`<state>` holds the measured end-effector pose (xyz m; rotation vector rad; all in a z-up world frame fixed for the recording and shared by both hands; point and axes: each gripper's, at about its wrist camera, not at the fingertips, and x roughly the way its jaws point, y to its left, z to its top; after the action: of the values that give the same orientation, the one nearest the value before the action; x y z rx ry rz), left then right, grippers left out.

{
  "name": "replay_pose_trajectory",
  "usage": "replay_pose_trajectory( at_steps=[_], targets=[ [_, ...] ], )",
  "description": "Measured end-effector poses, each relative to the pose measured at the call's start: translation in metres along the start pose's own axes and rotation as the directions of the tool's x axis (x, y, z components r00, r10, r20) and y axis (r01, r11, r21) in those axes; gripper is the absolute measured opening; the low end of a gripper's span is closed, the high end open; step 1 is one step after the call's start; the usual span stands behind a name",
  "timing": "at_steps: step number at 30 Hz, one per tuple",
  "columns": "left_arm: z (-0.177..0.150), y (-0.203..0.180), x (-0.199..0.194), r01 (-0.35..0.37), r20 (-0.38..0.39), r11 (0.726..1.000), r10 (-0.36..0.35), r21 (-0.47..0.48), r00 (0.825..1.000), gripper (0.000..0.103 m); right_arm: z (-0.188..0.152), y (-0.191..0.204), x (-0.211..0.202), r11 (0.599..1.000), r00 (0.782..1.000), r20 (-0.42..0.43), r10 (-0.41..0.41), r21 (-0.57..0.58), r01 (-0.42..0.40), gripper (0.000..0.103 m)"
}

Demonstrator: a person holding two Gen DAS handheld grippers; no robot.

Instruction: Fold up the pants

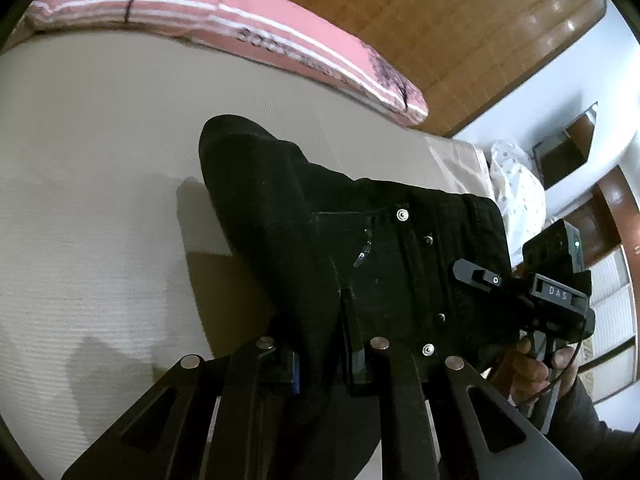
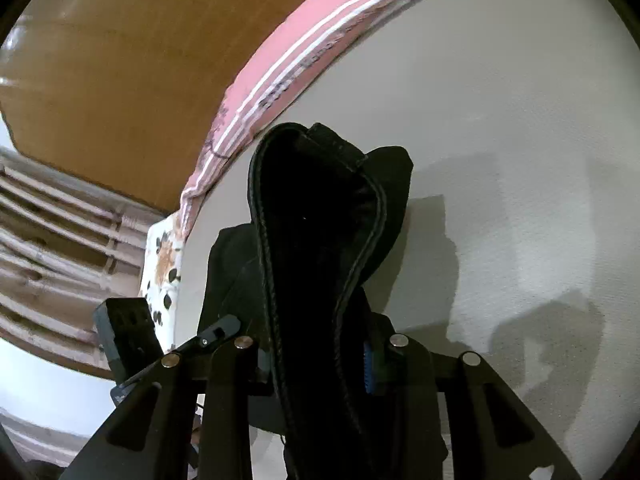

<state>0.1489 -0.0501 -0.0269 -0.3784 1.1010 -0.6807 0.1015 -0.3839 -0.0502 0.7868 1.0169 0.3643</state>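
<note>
The left gripper [image 1: 320, 344] is clamped on the black pants [image 1: 360, 240] near the waistband, where metal rivets show. The right gripper [image 2: 320, 360] pinches a thick stitched seam edge of the same pants, and it also appears at the right of the left wrist view. Between them the garment hangs lifted above the beige bed sheet [image 1: 100, 200], with its far end drooping toward the sheet. A pink patterned blanket [image 1: 280, 36] lies along the far edge by the wooden headboard [image 1: 440, 20]. The heavy denim could slip from a shallow pinch, or the dangling legs could bunch unevenly when lowered and spoil the fold.
</note>
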Motion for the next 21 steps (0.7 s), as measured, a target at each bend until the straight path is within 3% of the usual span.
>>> replay_pose_trajectory(
  at_steps=[10,21],
  targets=[
    [0.029,0.048,-0.048,-0.096,0.075,0.995,0.097,-0.014,0.993,0.014,0.02,0.058,0.068,0.997,0.997,-0.055,0.051,-0.052,-0.054,0.028],
    [0.088,0.096,-0.06,-0.155,0.119,0.988,0.156,-0.019,0.98,0.014,0.064,0.096,0.13,0.996,0.995,-0.078,0.069,-0.054,-0.073,0.028]
  ],
)
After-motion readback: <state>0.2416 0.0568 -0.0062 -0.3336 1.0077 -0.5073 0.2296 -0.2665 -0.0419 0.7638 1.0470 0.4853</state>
